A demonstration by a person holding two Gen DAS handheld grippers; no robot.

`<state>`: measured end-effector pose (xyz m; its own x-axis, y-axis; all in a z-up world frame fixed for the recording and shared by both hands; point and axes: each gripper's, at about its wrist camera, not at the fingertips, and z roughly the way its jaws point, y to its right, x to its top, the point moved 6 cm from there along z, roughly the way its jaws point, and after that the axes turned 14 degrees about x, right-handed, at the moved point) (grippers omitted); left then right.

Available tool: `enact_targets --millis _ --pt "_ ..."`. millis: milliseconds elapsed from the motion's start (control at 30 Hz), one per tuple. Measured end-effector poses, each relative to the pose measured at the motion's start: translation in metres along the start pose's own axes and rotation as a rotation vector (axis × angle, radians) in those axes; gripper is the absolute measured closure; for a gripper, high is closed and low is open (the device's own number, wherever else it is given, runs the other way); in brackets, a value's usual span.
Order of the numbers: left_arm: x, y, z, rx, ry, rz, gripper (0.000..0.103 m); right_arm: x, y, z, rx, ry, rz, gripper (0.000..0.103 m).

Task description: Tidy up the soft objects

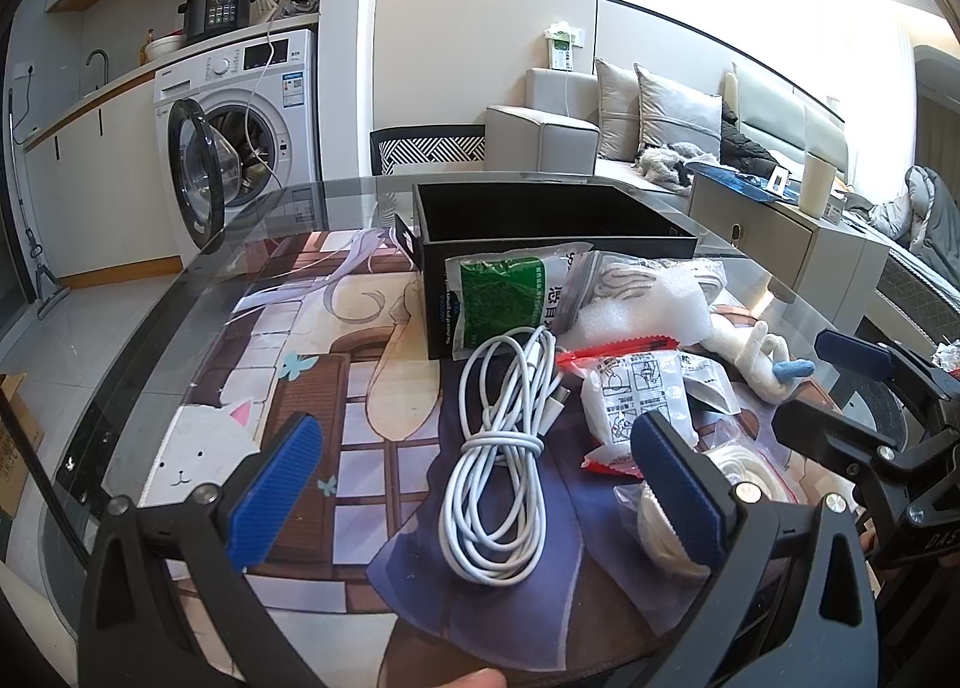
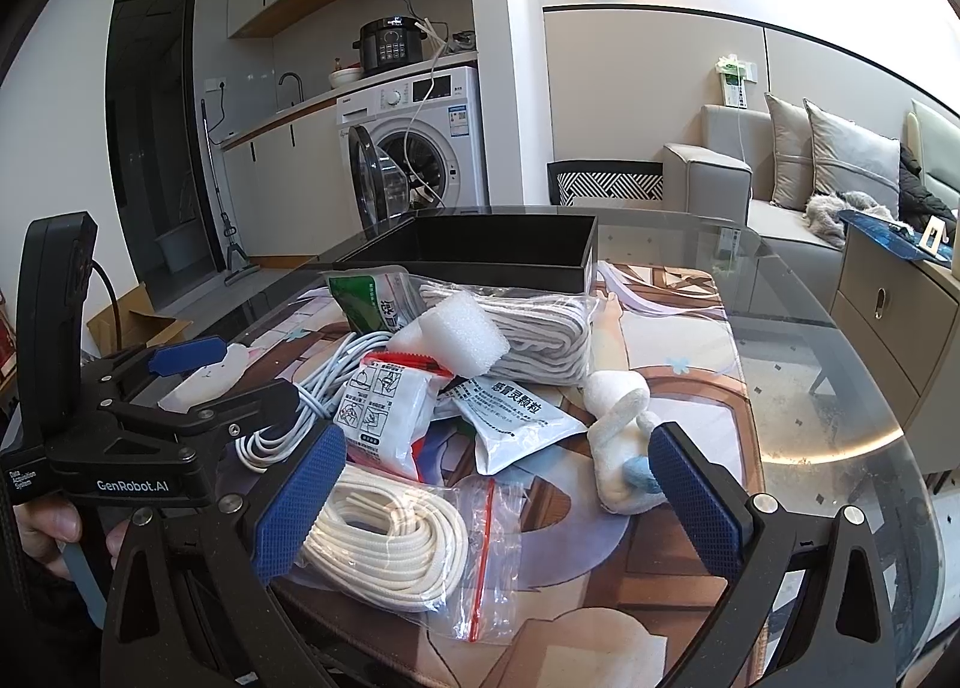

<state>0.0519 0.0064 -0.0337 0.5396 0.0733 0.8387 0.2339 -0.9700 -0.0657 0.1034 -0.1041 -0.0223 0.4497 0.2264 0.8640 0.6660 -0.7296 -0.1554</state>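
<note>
A black open box (image 1: 540, 220) (image 2: 480, 250) stands at the back of a printed mat. In front of it lies a pile: a coiled white cable (image 1: 504, 448) (image 2: 312, 382), a green-and-white packet (image 1: 498, 286) (image 2: 366, 304), a bagged grey cloth (image 2: 528, 340), white foam (image 1: 636, 304) (image 2: 462, 334), a red-edged white packet (image 1: 636, 406) (image 2: 378, 412), a bagged cream rope (image 2: 390, 544) and a white plush toy (image 1: 762, 358) (image 2: 618, 448). My left gripper (image 1: 480, 484) is open over the cable. My right gripper (image 2: 498, 502) is open over the bagged rope.
The mat lies on a round glass table (image 1: 156, 352) (image 2: 840, 388). A grey-white sachet (image 2: 516, 418) lies in the pile. A washing machine (image 1: 240, 123) with its door open stands behind, a sofa (image 1: 630, 129) to the right, a cardboard box (image 2: 138, 322) on the floor.
</note>
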Motion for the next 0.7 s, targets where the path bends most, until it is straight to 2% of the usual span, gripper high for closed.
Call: enact_targets --millis 700 --pt "0.0 -0.0001 0.0001 0.0 0.0 0.0 0.0 0.0003 0.0006 -0.0003 0.001 0.006 -0.002 0.0"
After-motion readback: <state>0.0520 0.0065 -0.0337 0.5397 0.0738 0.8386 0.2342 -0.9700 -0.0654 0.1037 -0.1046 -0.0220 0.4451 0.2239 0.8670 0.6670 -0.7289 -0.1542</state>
